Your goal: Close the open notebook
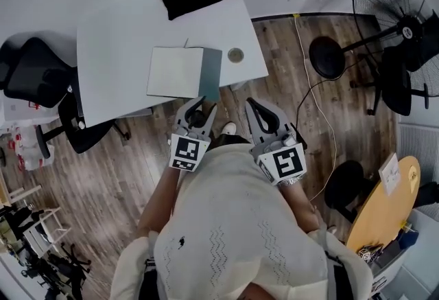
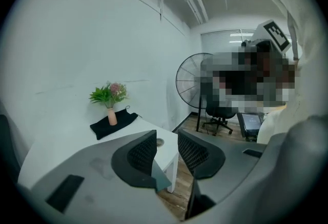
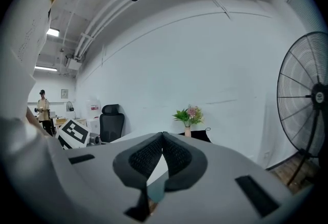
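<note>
Notebook open, both your grippers empty.
The notebook [image 1: 177,72] lies at the near edge of the white table [image 1: 116,44]; your left gripper [image 1: 204,105] gapes just beside it, and your right gripper [image 1: 251,104] is clenched.

Seen from above, the person holds both grippers out in front, side by side. The left gripper [image 1: 204,105] points just at the near right corner of the notebook [image 1: 180,72], jaws apart, gripping nothing. The right gripper [image 1: 251,102] sits near the notebook's right, apart from it, jaws closed together, empty.
</note>
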`<state>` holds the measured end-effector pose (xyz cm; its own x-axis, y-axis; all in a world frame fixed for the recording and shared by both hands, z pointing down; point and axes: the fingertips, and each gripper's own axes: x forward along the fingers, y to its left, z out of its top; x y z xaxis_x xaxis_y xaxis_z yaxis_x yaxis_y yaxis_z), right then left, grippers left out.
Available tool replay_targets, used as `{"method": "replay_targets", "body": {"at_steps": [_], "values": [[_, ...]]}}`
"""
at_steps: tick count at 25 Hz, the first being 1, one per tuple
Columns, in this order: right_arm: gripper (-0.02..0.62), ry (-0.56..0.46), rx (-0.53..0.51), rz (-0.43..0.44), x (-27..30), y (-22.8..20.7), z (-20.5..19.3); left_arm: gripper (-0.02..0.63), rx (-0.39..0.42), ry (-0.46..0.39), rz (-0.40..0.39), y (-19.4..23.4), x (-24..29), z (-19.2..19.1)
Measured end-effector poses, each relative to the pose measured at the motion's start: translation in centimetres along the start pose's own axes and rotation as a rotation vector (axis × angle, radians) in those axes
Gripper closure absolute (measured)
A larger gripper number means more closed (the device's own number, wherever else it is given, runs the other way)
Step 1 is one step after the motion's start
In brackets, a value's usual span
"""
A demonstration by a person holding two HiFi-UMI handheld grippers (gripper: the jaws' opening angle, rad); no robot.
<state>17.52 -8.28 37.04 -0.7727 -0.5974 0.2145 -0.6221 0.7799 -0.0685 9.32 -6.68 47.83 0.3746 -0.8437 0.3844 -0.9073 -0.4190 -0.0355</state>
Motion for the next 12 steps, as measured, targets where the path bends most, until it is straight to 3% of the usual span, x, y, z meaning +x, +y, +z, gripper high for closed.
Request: {"method": "replay_targets", "body": {"at_steps": [12], "values": [[0.594,0.015,0.020,-0.081,-1.3,-1.8,-0.8,0.451,0.050,0.192,-0.100,-1.3,3.9,-7.1]]}}
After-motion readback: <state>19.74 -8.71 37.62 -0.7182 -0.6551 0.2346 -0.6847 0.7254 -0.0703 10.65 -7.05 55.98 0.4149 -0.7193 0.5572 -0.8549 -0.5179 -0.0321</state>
